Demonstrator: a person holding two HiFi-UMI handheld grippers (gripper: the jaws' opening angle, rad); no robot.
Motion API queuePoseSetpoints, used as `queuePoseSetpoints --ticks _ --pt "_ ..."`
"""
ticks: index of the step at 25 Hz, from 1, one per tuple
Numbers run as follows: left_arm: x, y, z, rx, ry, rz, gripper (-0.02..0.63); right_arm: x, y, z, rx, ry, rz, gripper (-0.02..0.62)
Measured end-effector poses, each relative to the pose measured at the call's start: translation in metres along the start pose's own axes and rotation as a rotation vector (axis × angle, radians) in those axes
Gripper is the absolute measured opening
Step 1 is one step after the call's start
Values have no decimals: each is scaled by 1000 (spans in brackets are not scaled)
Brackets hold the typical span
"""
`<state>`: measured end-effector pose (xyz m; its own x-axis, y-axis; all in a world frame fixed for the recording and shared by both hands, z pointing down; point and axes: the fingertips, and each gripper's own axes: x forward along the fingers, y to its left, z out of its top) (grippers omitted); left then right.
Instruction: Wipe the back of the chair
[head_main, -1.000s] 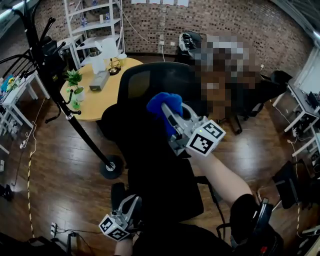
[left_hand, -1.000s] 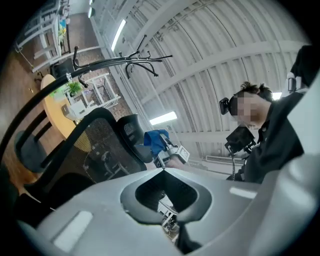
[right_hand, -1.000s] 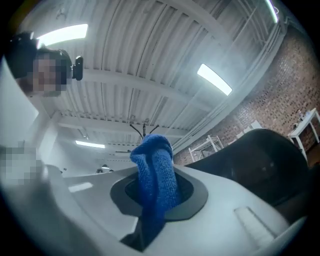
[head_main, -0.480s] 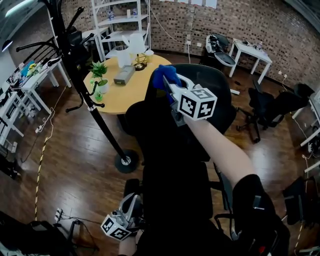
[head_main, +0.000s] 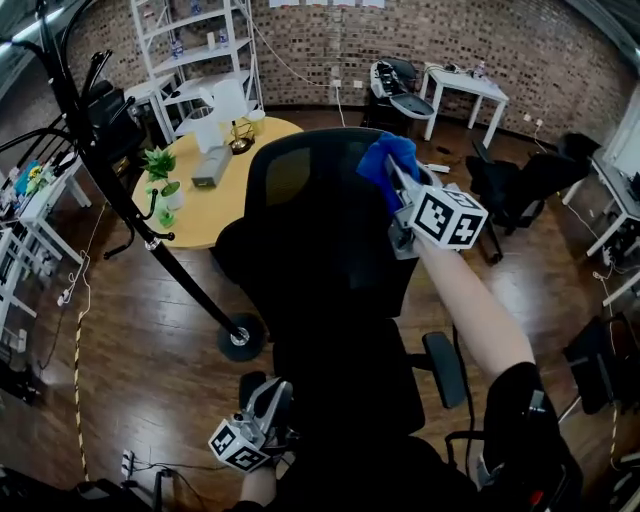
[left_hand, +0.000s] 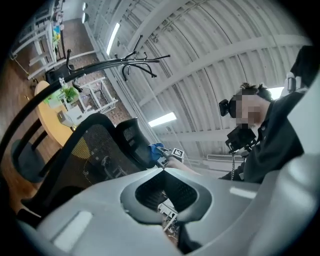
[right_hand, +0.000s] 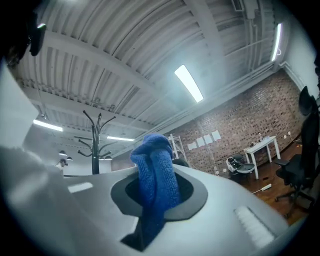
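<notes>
Here, the blue cloth (right_hand: 155, 172), soft, light and likely to bunch, is pinched at its middle by the closed jaws of the right gripper (head_main: 393, 172). Its folded end stands proud at the upper right edge of the black mesh chair back (head_main: 310, 210), a springy surface judged to yield under pressure. The left gripper (left_hand: 163, 169) hangs low, well apart from the cloth, jaws shut tip to tip on nothing.

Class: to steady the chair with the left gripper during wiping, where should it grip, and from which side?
Probably the chair back's left rim, coming from the left: a thin edge the jaws can straddle, away from the cloth in the right gripper. The left gripper is shut and must open first.
</notes>
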<state>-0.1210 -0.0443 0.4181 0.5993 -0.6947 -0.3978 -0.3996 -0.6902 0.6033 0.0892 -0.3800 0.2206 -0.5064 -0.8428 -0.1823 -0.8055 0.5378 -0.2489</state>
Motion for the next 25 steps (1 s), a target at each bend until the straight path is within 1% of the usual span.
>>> queuePoseSetpoints --ticks 2,5,7,9,10,11,13,15,16,17,19,21,23,25 --pt "14 -3 -5 -11 27 -41 -11 -21 -18 5 20 -13 -39 34" --pt "29 -9 -13 -20 52 -81 -11 -33 -32 1 76 -13 -25 34" --pt "35 -13 -19 -16 68 -92 -11 -40 -25 0 44 -23 -13 34" --pt "36 -17 -24 -7 85 -92 -11 -47 -3 4 -13 -55 21 34" --pt "35 -18 -24 -5 87 -87 -11 -47 16 6 -24 -73 64 34" --pt "32 -18 -22 -5 82 -78 -11 -46 40 5 -18 -87 125 34" --pt "24 -16 -16 1 63 -51 -11 -39 95 -6 10 -94 280 34" --pt "16 -16 -7 14 38 -24 -11 -27 146 -32 9 -57 421 34" --pt "11 -16 -3 24 25 -12 -11 -20 167 -49 7 -24 470 34" --pt "5 -17 1 36 13 2 -11 -10 183 -66 11 13 501 34" --pt "-9 -19 9 59 -16 36 -11 9 202 -97 26 83 520 34" --pt "-25 -19 16 77 -44 78 -11 30 206 -121 43 135 497 34" --pt "-40 -19 20 87 -67 117 -11 48 200 -134 81 163 461 34" --pt "-48 -20 21 92 -83 138 -11 56 195 -136 78 160 448 35"
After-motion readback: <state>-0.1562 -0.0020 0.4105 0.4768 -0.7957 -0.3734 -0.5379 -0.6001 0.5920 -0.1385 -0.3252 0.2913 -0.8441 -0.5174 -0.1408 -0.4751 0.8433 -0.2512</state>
